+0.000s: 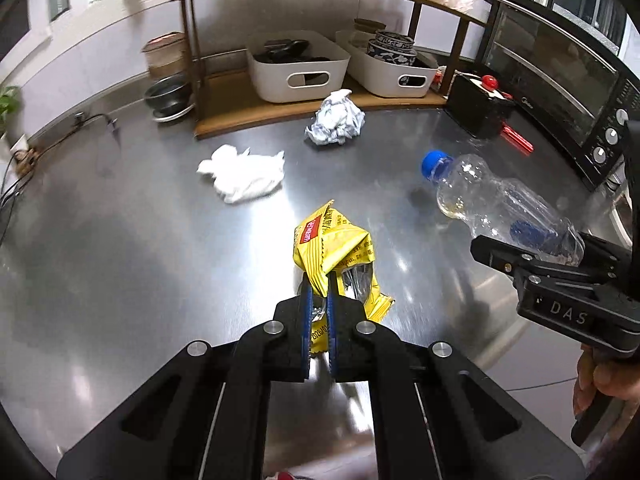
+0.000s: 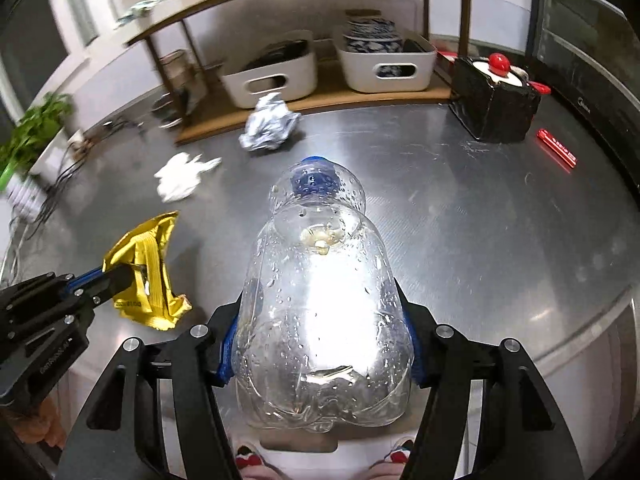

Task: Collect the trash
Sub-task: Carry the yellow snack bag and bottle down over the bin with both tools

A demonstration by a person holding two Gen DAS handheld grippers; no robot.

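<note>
Our left tongs (image 1: 319, 280) pinch the yellow wrapper (image 1: 334, 248) above the steel surface (image 1: 120, 240). Our right tongs (image 2: 320, 312) clamp the clear bottle (image 2: 320, 300) at its base, blue cap (image 1: 434, 164) pointing away from us. Ahead, a white tissue (image 1: 244, 174) and a crumpled paper ball (image 1: 336, 118) lie apart on open metal, the ball just before the wooden shelf (image 1: 240, 108) edge. An oven (image 1: 560, 84) and a black box (image 2: 494, 100) bound the right side.
</note>
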